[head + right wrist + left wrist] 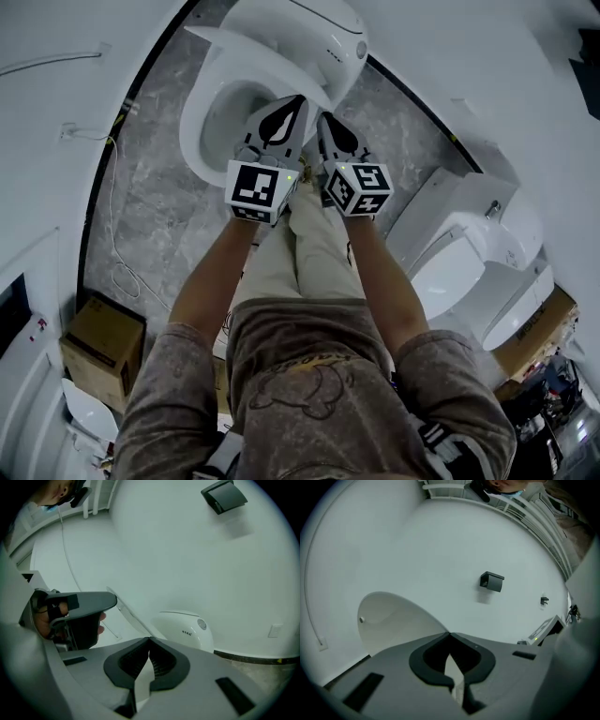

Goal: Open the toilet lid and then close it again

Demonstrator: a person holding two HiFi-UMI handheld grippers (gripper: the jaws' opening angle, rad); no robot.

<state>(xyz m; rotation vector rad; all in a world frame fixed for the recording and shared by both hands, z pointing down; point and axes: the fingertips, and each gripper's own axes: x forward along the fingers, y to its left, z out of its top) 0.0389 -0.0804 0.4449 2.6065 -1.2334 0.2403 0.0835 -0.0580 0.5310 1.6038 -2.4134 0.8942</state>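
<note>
the left gripper [297, 99] and right gripper [323, 118] hang side by side above the toilet bowl [199, 131], each pressed together on nothing, tips right at the front edge of the lid [258, 58], which stands part raised and tilts toward the back of the bowl. i'd hold both tips under that edge and push along the lid's swing rather than straight up, so it can't slip off. ease off near upright so it leans back gently, not slams.
</note>
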